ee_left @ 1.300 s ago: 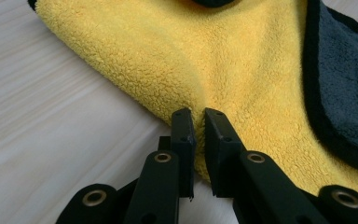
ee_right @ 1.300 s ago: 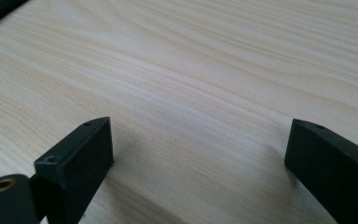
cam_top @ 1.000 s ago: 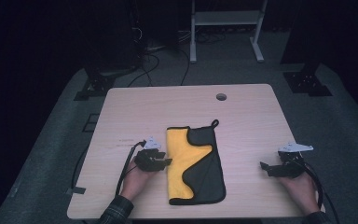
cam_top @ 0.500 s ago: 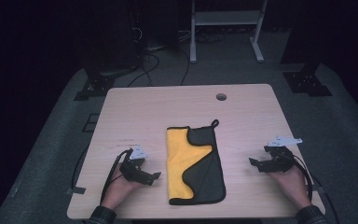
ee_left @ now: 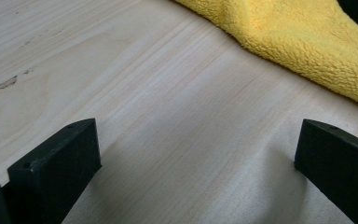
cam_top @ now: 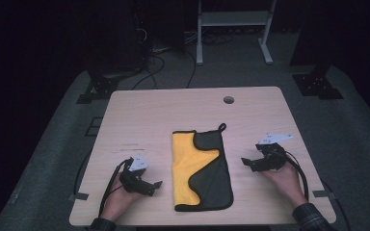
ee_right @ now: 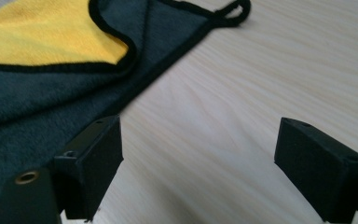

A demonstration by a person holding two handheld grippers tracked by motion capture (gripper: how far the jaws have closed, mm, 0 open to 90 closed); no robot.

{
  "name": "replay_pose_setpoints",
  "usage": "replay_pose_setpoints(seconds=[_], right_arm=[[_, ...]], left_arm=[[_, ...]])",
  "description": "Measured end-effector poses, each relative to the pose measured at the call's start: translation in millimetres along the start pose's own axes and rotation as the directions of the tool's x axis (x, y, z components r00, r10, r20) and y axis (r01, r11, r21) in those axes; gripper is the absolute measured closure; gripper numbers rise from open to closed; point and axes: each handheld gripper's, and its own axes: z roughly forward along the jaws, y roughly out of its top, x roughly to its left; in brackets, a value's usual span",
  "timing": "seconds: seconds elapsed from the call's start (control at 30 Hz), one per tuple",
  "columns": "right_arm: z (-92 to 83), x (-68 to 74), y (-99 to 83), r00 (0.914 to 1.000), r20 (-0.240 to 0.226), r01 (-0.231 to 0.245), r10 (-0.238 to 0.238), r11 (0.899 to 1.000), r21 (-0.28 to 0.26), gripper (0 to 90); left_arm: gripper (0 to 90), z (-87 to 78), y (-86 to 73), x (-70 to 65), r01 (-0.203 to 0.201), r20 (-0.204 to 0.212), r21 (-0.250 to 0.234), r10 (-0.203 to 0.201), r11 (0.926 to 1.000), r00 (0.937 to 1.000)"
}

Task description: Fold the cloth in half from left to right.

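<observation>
Folded cloth (cam_top: 202, 168) at table (cam_top: 164, 110) centre, between two open grippers

A yellow and dark grey cloth, black-edged with a hanging loop at its far corner, is laid flat. The left gripper (cam_top: 155, 185) and right gripper (cam_top: 246, 162) are held beside it, jaws spread and empty; the left jaws have just been opening, the right closing slightly.

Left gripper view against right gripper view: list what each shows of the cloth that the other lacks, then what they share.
The left gripper view shows the cloth as fluffy yellow pile past open jaws. The right gripper view adds its dark grey side, black edging and hanging loop, with a yellow patch at the top left. Both share the pale wooden table, two black jaws standing wide apart, and nothing between them.
</observation>
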Motion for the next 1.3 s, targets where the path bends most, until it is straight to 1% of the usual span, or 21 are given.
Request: replay_pose_setpoints(seconds=[0.07, 0.27, 0.33, 0.4, 0.53, 0.57, 0.6, 0.67, 0.77, 0.87, 0.93, 1.03, 1.07, 1.27, 1.3], right_arm=[[3.2, 2.8, 5.6, 0.9999, -0.007, 0.008, -0.008, 1.0, -0.005, 14.3], [14.5, 10.6, 23.6, 0.9992, -0.037, 0.017, -0.017, 1.0, -0.019, 14.9], [17.7, 12.4, 27.8, 0.9984, -0.053, 0.02, -0.022, 0.999, -0.043, 19.6], [22.1, 14.6, 33.6, 0.9975, -0.065, 0.026, -0.028, 0.999, -0.036, 20.1], [30.2, 19.9, 45.5, 0.9951, -0.085, 0.047, -0.051, 0.998, -0.052, 23.6], [32.2, 21.3, 47.9, 0.9945, -0.092, 0.046, -0.05, 0.998, -0.044, 23.6], [35.4, 23.4, 51.1, 0.9939, -0.091, 0.058, -0.062, 0.997, -0.043, 24.8], [40.5, 26.9, 56.0, 0.9915, -0.1, 0.078, -0.083, 0.996, -0.053, 28.7], [48.8, 32.9, 60.7, 0.9887, -0.106, 0.1, -0.106, 0.993, -0.059, 31.7], [60.3, 39.9, 66.8, 0.9834, -0.124, 0.129, -0.132, 0.991, -0.036, 31.9], [66.4, 44.7, 71.4, 0.9794, -0.147, 0.135, -0.138, 0.99, -0.035, 34.2], [74.8, 52.2, 77.2, 0.9748, -0.163, 0.147, -0.152, 0.988, -0.039, 36.6], [78.3, 54.4, 79.1, 0.9727, -0.172, 0.153, -0.156, 0.988, -0.031, 36.7], [95.6, 65.6, 87.3, 0.9672, -0.186, 0.172, -0.173, 0.985, -0.024, 41.3], [97.0, 66.8, 88.0, 0.9681, -0.184, 0.169, -0.17, 0.985, -0.022, 42.3]], left_arm=[[0.0, 0.1, -0.1, -0.2, 0.007, -0.003, -0.001, -0.007, 1.0, 1.0], [0.0, 0.2, 0.0, -0.2, 0.007, -0.003, -0.002, -0.007, 1.0, 1.0], [0.0, 0.9, 0.4, 0.1, 0.009, -0.004, -0.004, -0.009, 1.0, 1.0], [0.0, 1.1, 0.8, 0.6, 0.007, -0.001, -0.002, -0.007, 1.0, 1.0], [0.0, 1.2, 0.9, 0.6, 0.007, 0.0, -0.003, -0.007, 1.0, 1.0], [0.0, 1.3, 0.8, 0.6, 0.008, 0.0, -0.003, -0.008, 1.0, 1.0], [0.0, 1.3, 0.8, 0.5, 0.01, 0.0, -0.005, -0.01, 0.9999, 1.0], [0.0, 1.3, 0.8, 0.6, 0.01, 0.001, -0.005, -0.01, 0.9999, 1.0], [0.0, 1.1, 0.8, 1.0, 0.005, 0.001, -0.002, -0.005, 1.0, 1.0], [0.0, 1.1, 0.7, 1.0, 0.004, 0.002, -0.003, -0.004, 1.0, 1.0], [0.0, 1.3, 0.5, 1.2, 0.002, 0.002, -0.006, -0.002, 1.0, 1.0], [0.0, 1.2, 0.4, 1.4, 0.0, 0.003, -0.006, 0.0, 1.0, 1.0], [0.0, 1.2, 0.4, 1.5, -0.001, 0.003, -0.006, 0.001, 1.0, 1.0], [0.0, 1.2, 0.5, 1.4, 0.0, 0.003, -0.006, 0.0, 1.0, 1.0], [0.0, 1.1, 0.5, 1.5, 0.0, 0.003, -0.006, 0.0, 1.0, 1.0]])
